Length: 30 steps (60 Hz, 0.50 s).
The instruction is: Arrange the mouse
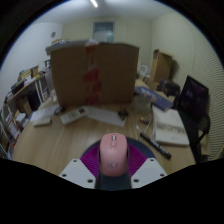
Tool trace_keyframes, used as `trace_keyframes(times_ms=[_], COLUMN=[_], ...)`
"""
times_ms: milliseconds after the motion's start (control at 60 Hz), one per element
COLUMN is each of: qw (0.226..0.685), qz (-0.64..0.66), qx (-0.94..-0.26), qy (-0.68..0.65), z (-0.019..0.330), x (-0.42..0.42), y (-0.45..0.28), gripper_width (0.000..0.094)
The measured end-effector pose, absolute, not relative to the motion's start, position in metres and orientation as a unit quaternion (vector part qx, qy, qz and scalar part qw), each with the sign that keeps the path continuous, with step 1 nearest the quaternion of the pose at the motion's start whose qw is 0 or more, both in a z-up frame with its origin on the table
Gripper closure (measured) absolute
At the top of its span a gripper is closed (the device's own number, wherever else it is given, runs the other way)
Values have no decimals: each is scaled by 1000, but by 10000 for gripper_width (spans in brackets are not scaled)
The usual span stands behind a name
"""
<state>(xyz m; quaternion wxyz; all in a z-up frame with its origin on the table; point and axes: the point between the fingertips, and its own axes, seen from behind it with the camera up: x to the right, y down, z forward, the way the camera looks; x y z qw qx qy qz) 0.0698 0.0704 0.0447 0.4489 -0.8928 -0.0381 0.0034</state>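
I have the pink mouse (113,154) pinched by its flanks in the jaws above the bench (60,140); light, rigid, slick-shelled, likely slips.

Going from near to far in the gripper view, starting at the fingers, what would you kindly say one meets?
gripper fingers, closed on the pink computer mouse → bare wooden table → big brown cardboard box → pale back wall.
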Motion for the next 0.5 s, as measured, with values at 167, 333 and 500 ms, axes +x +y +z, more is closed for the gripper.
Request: trace_keyframes(times_ms=[167,333,500], qw=[420,405,369], qz=[23,33,46], qx=[-906,-912,-928], qy=[-54,-47,-10], z=[-14,-14,-3], x=[84,82,73], y=[57,56,34], gripper_width=[580,412,94])
